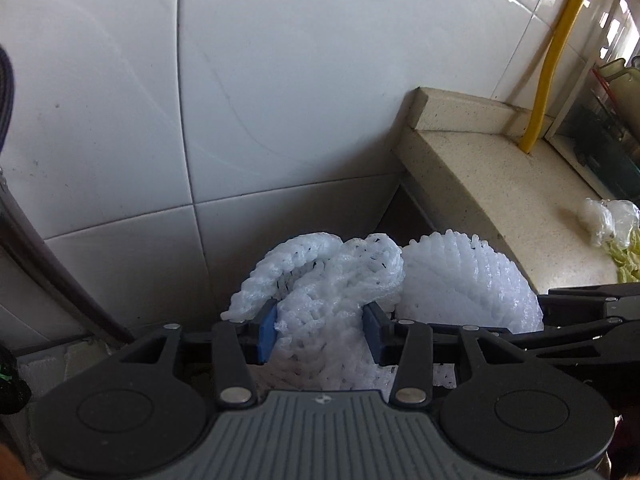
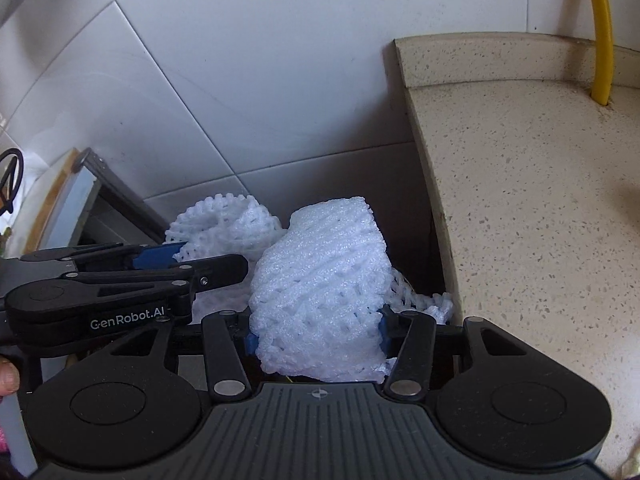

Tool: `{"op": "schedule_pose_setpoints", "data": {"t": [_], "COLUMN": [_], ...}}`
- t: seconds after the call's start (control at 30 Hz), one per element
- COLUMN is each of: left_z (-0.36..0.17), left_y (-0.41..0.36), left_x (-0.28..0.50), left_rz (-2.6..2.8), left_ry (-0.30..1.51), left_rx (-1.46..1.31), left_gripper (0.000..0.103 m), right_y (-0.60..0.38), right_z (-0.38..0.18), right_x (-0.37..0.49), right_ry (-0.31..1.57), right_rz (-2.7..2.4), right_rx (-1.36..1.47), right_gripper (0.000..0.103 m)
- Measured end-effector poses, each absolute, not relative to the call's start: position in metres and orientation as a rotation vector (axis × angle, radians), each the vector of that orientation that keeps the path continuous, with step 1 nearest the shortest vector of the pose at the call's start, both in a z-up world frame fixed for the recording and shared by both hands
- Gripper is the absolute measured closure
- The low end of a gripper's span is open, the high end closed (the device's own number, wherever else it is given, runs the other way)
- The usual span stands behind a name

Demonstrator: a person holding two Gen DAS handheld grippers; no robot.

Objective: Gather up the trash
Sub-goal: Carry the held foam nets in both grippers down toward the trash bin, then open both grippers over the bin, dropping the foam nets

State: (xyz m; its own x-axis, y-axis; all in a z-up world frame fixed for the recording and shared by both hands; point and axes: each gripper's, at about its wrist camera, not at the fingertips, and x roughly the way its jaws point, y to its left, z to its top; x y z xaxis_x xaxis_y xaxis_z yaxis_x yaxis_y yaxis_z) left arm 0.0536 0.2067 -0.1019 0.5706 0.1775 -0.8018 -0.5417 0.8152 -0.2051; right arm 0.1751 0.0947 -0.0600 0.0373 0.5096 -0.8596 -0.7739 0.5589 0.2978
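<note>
My left gripper (image 1: 320,322) is shut on a crumpled white foam fruit net (image 1: 320,288); its blue pads press the net from both sides. My right gripper (image 2: 318,330) is shut on a second, fuller white foam net (image 2: 320,280), whose bulk hides most of its blue pads. Both hang side by side over the dark gap between the tiled wall and the counter's end. In the right wrist view the left gripper's fingers (image 2: 216,270) reach in from the left with their net (image 2: 224,224). In the left wrist view the right gripper's fingers (image 1: 580,300) show at the right behind their net (image 1: 468,280).
A beige speckled counter (image 2: 540,200) runs along the right, with a yellow hose (image 2: 602,40) going into it. Crumpled clear plastic (image 1: 608,220) and yellow-green scraps (image 1: 628,260) lie on it. White wall tiles (image 1: 280,80) are ahead. A metal-framed panel (image 2: 112,192) leans at the left.
</note>
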Motion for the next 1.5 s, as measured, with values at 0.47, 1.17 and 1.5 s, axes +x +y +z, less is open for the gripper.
{"op": "schedule_pose_setpoints", "data": {"t": [0.47,1.17,1.5], "left_z": [-0.13,-0.145,-0.148], "left_y": [0.238,0.24,0.223], "left_x": [0.054,0.068,0.102], "left_rz": [0.51,0.485,0.413], "left_ry": [0.904,0.973,1.145], "left_rx": [-0.635,-0.686,-0.538], "left_gripper": [0.05,0.04,0.023], "right_y": [0.123,0.127,0.087], "right_z": [-0.066,-0.046,-0.011], "right_x": [0.17,0.134,0.132], "right_ry": [1.065,0.918,0.897], "right_rz": [1.027,1.079,0.993], "right_rx": [-0.454,-0.635,-0.554], "right_gripper": [0.031,0.018,0.018]}}
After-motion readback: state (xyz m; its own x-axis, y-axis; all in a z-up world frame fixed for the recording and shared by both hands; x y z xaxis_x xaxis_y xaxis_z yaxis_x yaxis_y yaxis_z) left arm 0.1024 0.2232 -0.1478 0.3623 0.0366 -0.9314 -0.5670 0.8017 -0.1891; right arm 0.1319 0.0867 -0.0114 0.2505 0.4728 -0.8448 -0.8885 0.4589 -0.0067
